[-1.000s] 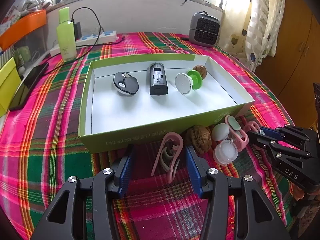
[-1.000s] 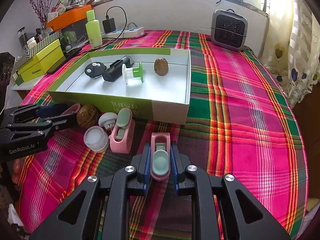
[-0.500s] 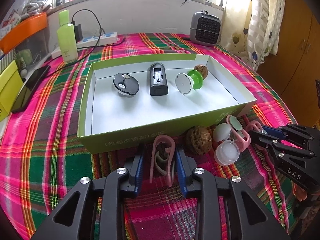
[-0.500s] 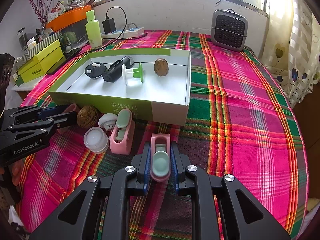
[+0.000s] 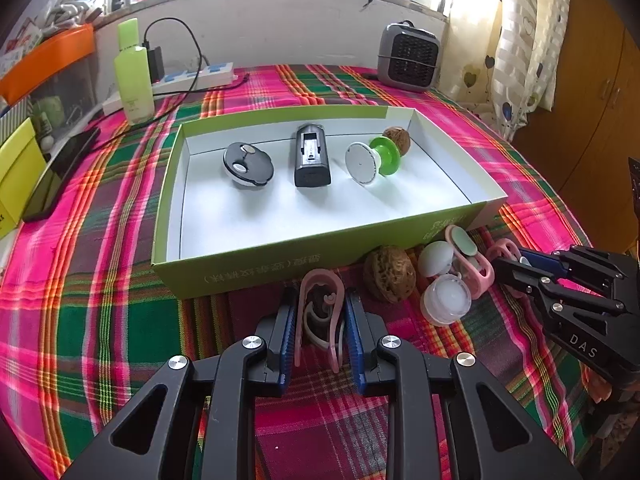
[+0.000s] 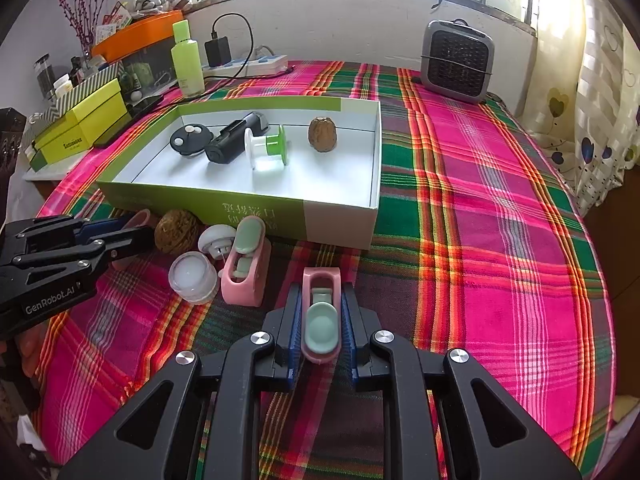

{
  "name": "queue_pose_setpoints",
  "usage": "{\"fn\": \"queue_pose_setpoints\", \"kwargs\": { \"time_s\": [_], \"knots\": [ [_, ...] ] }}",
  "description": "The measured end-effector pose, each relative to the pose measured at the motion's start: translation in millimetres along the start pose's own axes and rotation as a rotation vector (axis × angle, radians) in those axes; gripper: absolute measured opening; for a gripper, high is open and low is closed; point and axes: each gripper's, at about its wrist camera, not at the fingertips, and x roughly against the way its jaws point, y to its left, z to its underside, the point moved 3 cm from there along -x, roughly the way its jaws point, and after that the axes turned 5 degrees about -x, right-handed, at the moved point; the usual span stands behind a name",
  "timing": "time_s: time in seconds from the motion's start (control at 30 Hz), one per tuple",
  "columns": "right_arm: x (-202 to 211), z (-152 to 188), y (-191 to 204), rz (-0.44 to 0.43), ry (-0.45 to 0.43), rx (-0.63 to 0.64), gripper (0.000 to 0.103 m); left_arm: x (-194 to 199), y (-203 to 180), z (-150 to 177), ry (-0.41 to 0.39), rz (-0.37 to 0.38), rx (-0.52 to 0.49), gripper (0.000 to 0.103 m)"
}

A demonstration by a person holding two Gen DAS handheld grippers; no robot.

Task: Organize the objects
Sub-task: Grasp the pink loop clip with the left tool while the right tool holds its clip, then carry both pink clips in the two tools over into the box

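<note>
A green box (image 5: pixel 256 268) with a white inside holds a black round disc (image 5: pixel 248 165), a black case (image 5: pixel 312 156), a green and white spool (image 5: pixel 374 158) and a walnut (image 5: pixel 397 139). My left gripper (image 5: pixel 320 314) is shut on a pink loop clip (image 5: pixel 322 300) on the cloth just in front of the box. My right gripper (image 6: pixel 320 312) is shut on a pink and mint clip (image 6: pixel 321 316), low over the cloth. Between them lie a walnut (image 5: pixel 390 272), a white cap (image 5: pixel 436 258), a clear jar (image 5: pixel 446 300) and a second pink and mint clip (image 6: pixel 246 268).
A grey heater (image 6: pixel 458 60) stands at the back right. A green bottle (image 5: pixel 134 76), a power strip (image 5: pixel 192 78), a black phone (image 5: pixel 60 172) and yellow boxes (image 6: pixel 80 128) line the back left. The plaid cloth (image 6: pixel 500 240) stretches to the right of the box.
My left gripper has closed from wide open onto the pink loop clip and moved slightly forward. My right gripper has kept its hold and has not moved.
</note>
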Motion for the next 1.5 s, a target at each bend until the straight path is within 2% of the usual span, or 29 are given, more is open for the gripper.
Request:
{"fn": "queue_pose_setpoints", "kwargs": {
  "time_s": [0.97,1.5],
  "knots": [
    [24.2,-9.2,5.9,-0.029,-0.052,-0.007,0.018,33.4,-5.4,-8.7,-0.059,-0.001,0.007,0.021],
    [31.1,-32.3,12.7,-0.053,-0.079,0.007,0.018,42.1,2.8,-26.0,-0.084,0.0,0.027,0.021]
  ]
}}
